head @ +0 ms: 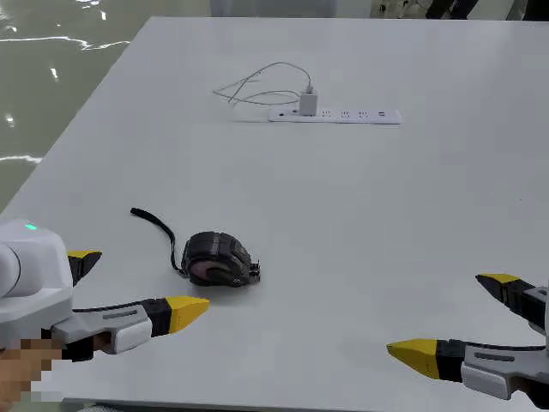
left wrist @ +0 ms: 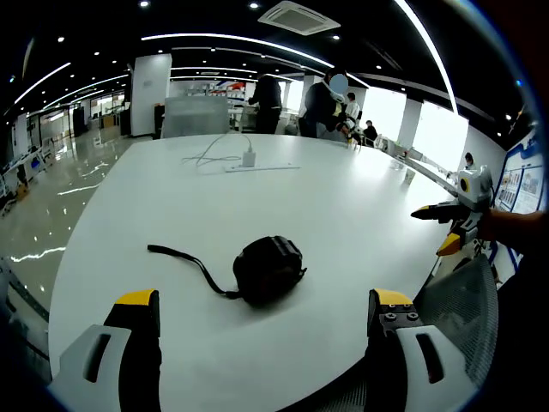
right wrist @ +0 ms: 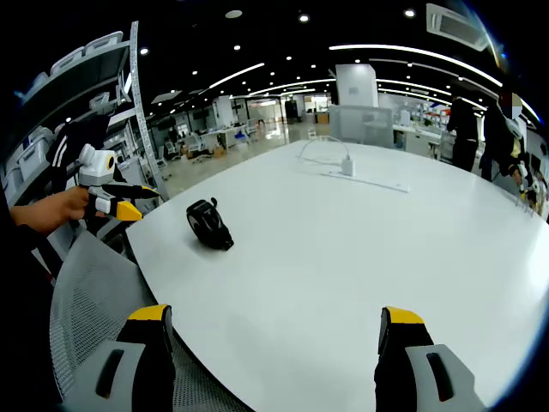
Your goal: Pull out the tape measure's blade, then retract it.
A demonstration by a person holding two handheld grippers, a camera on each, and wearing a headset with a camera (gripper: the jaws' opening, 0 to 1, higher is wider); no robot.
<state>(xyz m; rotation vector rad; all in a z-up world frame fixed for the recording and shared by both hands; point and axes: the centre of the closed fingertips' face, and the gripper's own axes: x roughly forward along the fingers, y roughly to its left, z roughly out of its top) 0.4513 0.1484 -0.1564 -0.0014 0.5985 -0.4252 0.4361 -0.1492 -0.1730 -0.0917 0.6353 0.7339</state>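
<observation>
Yellow-tipped left gripper (head: 146, 280) and right gripper (head: 439, 313) both stand spread, empty. Black rounded tape measure (head: 219, 257) lies on white table (head: 343, 197) just ahead of left gripper, long axis left-right, black strap (head: 159, 225) trailing left.

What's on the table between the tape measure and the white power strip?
Nothing: in the head view, only bare white table lies between the tape measure and the power strip.
</observation>
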